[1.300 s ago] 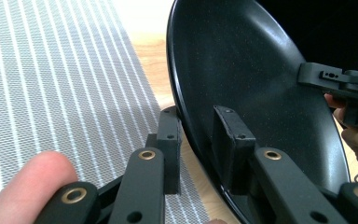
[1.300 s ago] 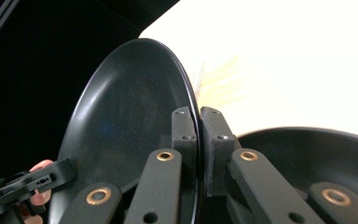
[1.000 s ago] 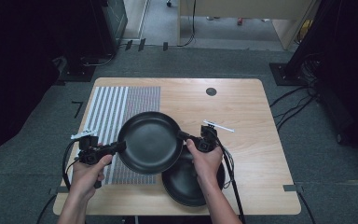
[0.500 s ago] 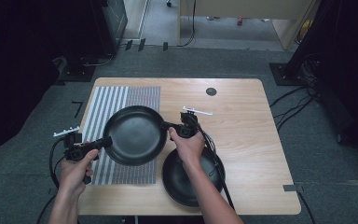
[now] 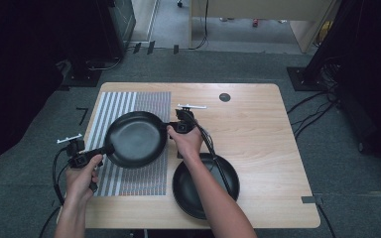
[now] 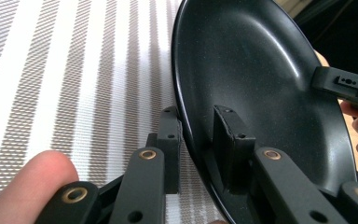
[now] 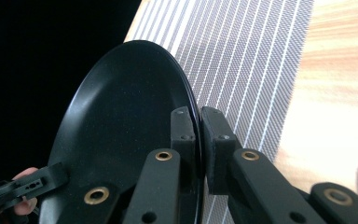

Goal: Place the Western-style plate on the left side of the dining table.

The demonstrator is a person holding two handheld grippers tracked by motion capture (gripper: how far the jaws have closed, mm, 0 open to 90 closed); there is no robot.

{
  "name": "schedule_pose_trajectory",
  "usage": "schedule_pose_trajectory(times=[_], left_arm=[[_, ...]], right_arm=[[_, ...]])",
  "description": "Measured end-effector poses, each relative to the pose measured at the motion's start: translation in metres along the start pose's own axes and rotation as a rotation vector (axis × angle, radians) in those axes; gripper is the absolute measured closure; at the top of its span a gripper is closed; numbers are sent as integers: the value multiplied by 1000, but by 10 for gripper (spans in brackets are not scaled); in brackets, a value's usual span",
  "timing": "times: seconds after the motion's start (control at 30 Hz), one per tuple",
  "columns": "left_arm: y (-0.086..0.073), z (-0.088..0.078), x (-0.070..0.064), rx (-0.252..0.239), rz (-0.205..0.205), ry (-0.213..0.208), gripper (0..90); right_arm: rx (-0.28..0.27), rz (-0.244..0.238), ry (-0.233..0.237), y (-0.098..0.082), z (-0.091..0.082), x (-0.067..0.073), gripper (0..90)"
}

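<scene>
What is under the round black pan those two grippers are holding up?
Under the round black pan lies a grey-and-white striped mat on the wooden table. The mat's middle is covered by the pan, so anything there can't be seen.

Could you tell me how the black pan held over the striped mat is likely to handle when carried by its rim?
The pan looks rigid, so it should not flex. Its glossy rim may slip between pads. Pinched at opposite edges by both hand-held grippers, it could pivot and tip.
</scene>
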State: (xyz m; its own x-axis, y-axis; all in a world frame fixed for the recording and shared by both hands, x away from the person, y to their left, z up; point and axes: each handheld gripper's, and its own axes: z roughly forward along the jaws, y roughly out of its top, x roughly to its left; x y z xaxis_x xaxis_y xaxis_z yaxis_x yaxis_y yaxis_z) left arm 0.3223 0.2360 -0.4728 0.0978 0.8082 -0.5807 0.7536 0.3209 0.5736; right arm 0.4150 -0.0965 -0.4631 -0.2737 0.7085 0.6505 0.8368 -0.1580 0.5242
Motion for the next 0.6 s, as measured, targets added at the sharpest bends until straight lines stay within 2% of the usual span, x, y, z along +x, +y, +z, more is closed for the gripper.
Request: schedule_pose_trajectory(times=[0.1, 0.3, 0.6], left_arm=[[2, 3, 7, -9, -18, 12, 738], [4, 8, 17, -28, -8, 26, 732], [4, 22, 26, -37, -28, 63, 726]], right_arm=[[10, -7, 4, 4, 11, -1, 851], [36, -13, 23, 13, 31, -4, 851], [70, -4, 11, 20, 57, -15, 845]])
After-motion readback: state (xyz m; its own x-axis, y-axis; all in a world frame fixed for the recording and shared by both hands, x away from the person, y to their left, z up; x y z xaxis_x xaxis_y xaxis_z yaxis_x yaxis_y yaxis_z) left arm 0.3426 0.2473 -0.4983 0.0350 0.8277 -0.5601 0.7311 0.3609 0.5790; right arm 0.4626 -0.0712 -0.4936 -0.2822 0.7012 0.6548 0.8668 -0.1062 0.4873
